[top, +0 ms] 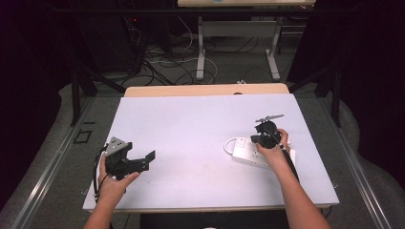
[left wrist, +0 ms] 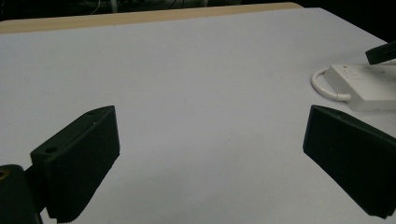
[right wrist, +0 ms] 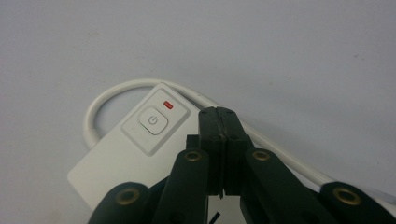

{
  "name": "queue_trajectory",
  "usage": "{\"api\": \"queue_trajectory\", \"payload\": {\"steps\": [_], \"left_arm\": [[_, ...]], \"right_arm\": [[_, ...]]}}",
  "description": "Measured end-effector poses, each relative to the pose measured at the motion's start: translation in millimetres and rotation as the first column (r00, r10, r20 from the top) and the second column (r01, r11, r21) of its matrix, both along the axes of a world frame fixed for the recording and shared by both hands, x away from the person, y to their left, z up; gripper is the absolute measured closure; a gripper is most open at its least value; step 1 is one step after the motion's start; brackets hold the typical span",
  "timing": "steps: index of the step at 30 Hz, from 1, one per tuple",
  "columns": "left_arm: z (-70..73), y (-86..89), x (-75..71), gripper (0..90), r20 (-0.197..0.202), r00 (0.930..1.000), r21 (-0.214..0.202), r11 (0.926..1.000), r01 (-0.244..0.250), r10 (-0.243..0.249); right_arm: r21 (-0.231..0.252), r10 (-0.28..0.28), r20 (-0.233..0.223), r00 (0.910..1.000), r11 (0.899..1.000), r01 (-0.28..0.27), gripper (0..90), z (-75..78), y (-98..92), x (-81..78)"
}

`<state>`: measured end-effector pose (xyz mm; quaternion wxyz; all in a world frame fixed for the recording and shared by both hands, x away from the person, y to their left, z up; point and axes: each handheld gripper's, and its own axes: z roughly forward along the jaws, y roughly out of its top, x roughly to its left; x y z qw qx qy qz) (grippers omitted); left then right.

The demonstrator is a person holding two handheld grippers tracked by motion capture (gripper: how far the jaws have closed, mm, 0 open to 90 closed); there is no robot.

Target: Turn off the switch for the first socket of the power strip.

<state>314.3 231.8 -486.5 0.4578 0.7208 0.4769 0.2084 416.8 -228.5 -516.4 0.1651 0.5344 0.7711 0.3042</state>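
White power strip (right wrist: 116, 158), red indicator light (right wrist: 168, 105); black tongs (right wrist: 218, 116); pale lavender table (top: 191, 129), tan edge.

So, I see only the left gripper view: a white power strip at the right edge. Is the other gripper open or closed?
Observer: The right gripper is closed, nothing between its jaws.
Operator: Has the power strip a switch?
Observer: Yes, the power strip has a square button near the cable end.
Operator: Is it on?
Observer: A small red mark sits beside the button; I cannot tell if it is lit.
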Motion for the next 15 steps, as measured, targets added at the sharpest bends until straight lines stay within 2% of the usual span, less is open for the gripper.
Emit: {"api": "queue_trajectory", "payload": {"steps": [6,15], "left_arm": [[-0.2,-0.4,0.0,3.6,0.000,1.0000,0.001,1.0000,0.000,0.000],[-0.3,-1.3,0.1,3.6,0.001,1.0000,0.002,1.0000,0.002,-0.002]], "right_arm": [[-0.014,-0.019,-0.034,0.9993,1.000,0.018,90.0,0.1,-4.2,-1.4],[-0.025,-0.040,-0.055,0.9977,0.999,0.038,90.0,-0.2,-14.7,-3.3]]}}
